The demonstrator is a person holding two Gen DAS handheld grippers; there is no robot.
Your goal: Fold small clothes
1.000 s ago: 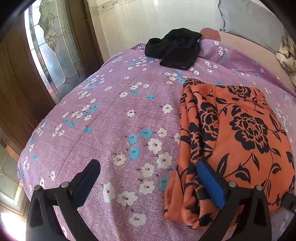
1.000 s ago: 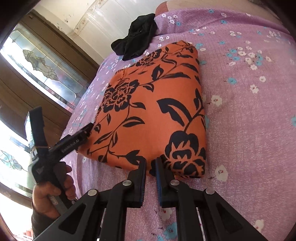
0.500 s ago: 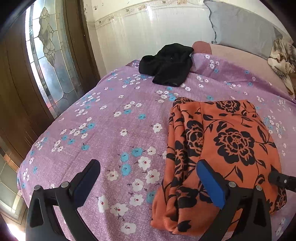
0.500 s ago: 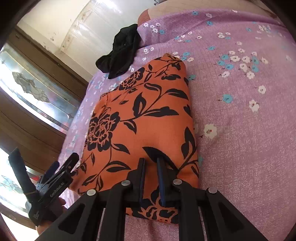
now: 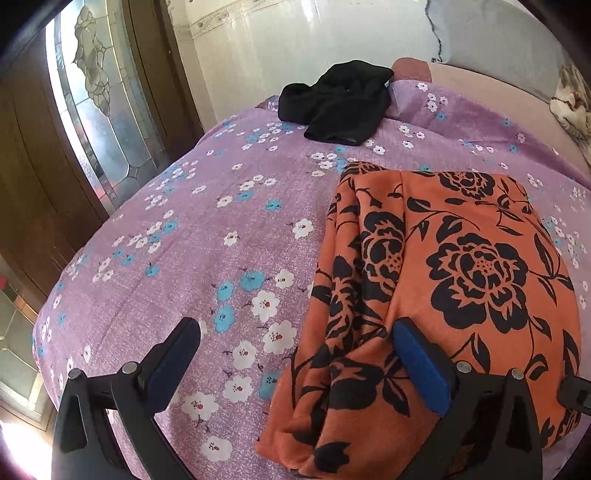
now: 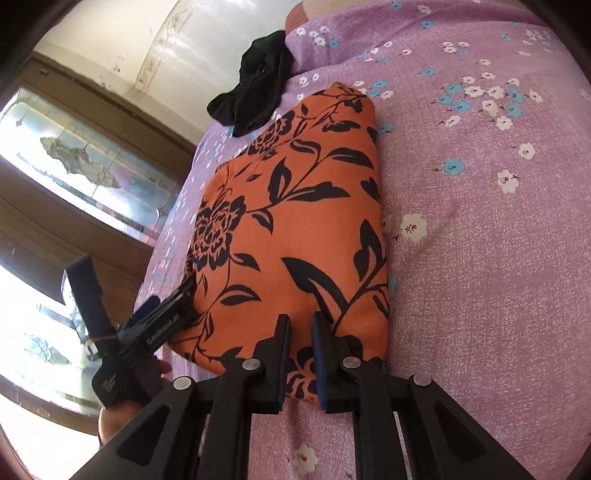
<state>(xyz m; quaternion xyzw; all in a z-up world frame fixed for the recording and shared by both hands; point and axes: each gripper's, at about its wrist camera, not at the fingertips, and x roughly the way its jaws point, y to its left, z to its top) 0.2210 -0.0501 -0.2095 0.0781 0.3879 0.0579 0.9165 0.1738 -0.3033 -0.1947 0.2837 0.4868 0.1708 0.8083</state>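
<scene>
A folded orange cloth with black flowers (image 5: 461,277) lies on the purple flowered bedspread (image 5: 221,240). My left gripper (image 5: 295,325) is open wide; its right finger hangs over the cloth's bunched left folds and its left finger over bare bedspread. In the right wrist view the same cloth (image 6: 295,206) fills the middle, with the left gripper (image 6: 173,295) at its left edge. My right gripper (image 6: 300,319) sits over the cloth's near edge. Its jaws are closing and stand almost together, with no fold visibly pinched between them.
A crumpled black garment (image 5: 343,99) lies at the far end of the bed, beyond the orange cloth. A wooden door with patterned glass (image 5: 96,103) stands left of the bed. A grey pillow (image 5: 498,33) leans at the back right. A hand (image 6: 122,417) holds the left gripper.
My right gripper has moved forward from in front of the orange cloth onto its near edge. The left gripper, still open, has shifted a little along the cloth's left side.
</scene>
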